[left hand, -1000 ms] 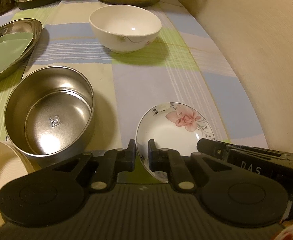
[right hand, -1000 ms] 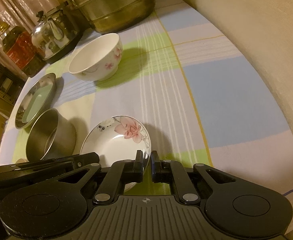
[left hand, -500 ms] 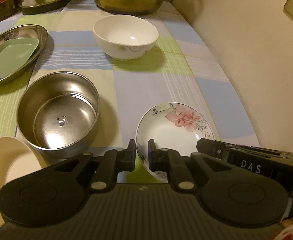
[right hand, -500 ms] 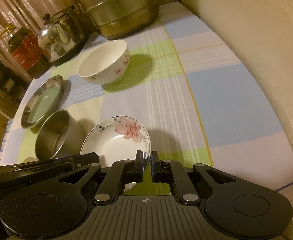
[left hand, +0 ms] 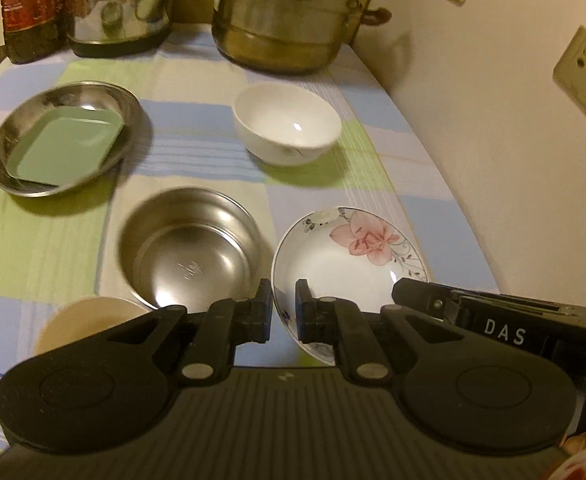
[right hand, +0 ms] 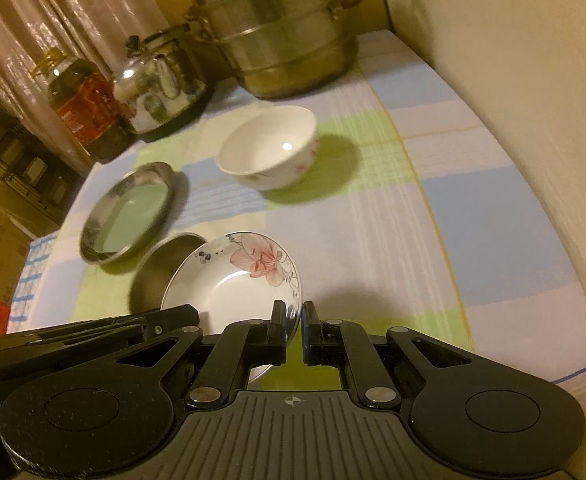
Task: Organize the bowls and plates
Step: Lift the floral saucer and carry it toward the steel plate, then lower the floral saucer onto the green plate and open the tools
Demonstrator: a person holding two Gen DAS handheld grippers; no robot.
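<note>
A shallow white plate with a pink flower [left hand: 349, 256] is gripped by both grippers and held above the table. My left gripper [left hand: 284, 306] is shut on its left rim. My right gripper [right hand: 293, 326] is shut on its right rim; the plate also shows in the right wrist view [right hand: 233, 280]. A steel bowl [left hand: 191, 252] sits just left of the plate. A white bowl [left hand: 287, 122] stands farther back. A steel dish [left hand: 63, 136] holds a green square plate [left hand: 65, 148] at the left. A cream cup [left hand: 81, 320] is near the left gripper.
A large steel steamer pot [left hand: 289, 12], a kettle [left hand: 121, 0] and a dark jar [left hand: 29, 4] stand along the back of the checked tablecloth [left hand: 197, 160]. A wall with sockets [left hand: 585, 68] runs close along the right edge.
Both grippers have lifted the flower plate and risen, so more of the table and the back objects show. The steel bowl now lies lower and partly behind the plate.
</note>
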